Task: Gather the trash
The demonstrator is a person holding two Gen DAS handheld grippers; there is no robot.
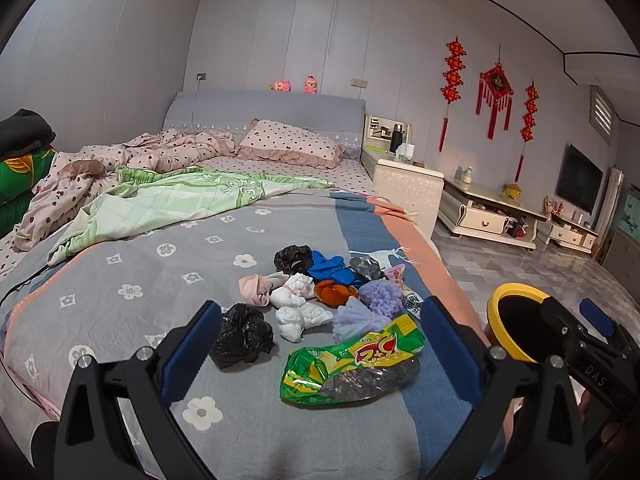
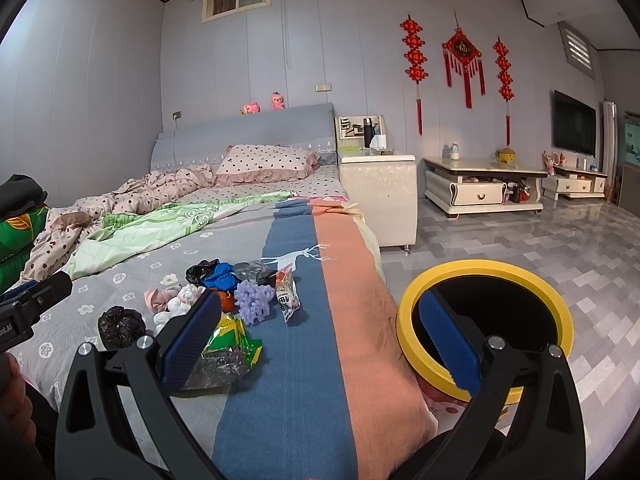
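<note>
Holding both tools over the foot of the bed (image 1: 120,264), I have the left tool (image 1: 320,344) spread wide with nothing between its blue pads. Just ahead of it, on the grey flowered cover, lies a green and yellow snack wrapper (image 1: 352,364), crumpled, with a dark clear part at its near side. Left of the wrapper, close to my left pad, sits a black plastic bag (image 1: 242,336) balled up. Beyond these is a heap of small scraps: white wads (image 1: 300,308), a pink one (image 1: 256,288), a lilac fluffy ball (image 1: 380,294), a blue piece (image 1: 332,266), an orange bit (image 1: 334,292), and another black bag (image 1: 294,258) at the far side.

My right tool (image 2: 320,344) is likewise spread wide and empty, hanging above the blue and peach stripes of the cover. Its right pad crosses in front of the yellow-rimmed bin (image 2: 486,270), which stands on the tiled floor (image 2: 560,240) just beside the bed's edge, its mouth dark.
</note>
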